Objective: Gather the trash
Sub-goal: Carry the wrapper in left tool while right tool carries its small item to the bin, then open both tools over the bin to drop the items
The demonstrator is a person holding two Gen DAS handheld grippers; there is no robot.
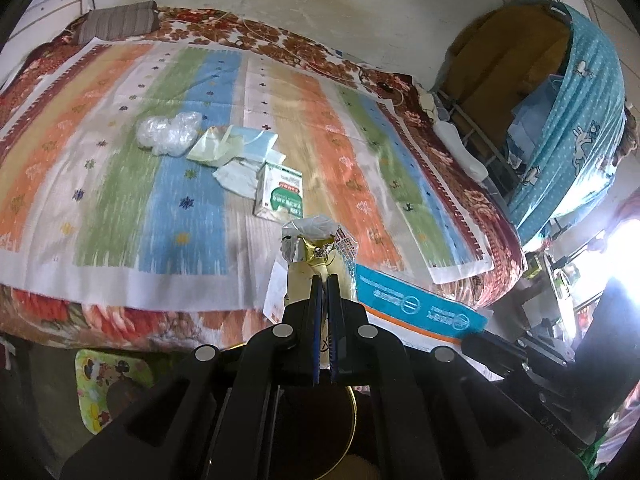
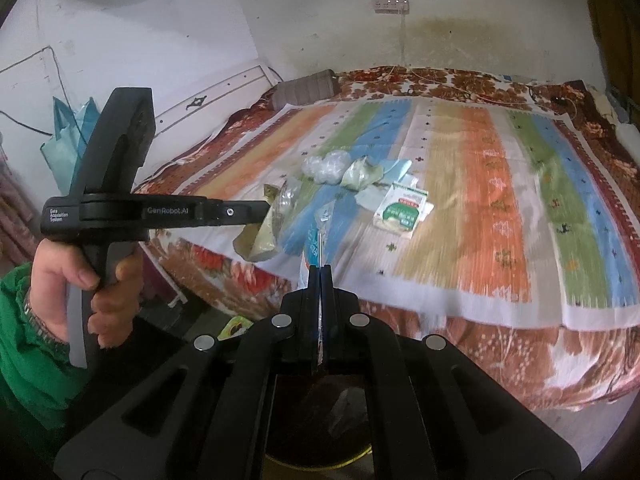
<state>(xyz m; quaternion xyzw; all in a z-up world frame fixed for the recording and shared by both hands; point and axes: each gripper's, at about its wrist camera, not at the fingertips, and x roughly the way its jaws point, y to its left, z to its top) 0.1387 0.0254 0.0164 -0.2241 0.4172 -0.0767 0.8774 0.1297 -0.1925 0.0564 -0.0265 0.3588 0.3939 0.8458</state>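
Observation:
My left gripper (image 1: 325, 278) is shut on a crumpled yellowish wrapper (image 1: 310, 246) and holds it off the bed's near edge; the right wrist view shows it from the side with the wrapper (image 2: 262, 234) hanging from it. My right gripper (image 2: 320, 268) is shut on a flat blue and white packet (image 2: 320, 220), seen edge-on; the left wrist view shows it as a blue sheet (image 1: 416, 304). Trash lies mid-bed: a clear plastic ball (image 1: 168, 133), pale green and blue wrappers (image 1: 236, 146), a green and white box (image 1: 282, 194). A round gold-rimmed bin (image 2: 320, 420) sits below both grippers.
The bed has a striped cloth (image 1: 100, 168) over a floral blanket (image 1: 472, 184). A grey pillow (image 1: 116, 22) lies at the head. A blue curtained rack (image 1: 568, 120) stands to the right. A green patterned stool (image 1: 108, 384) stands by the bed.

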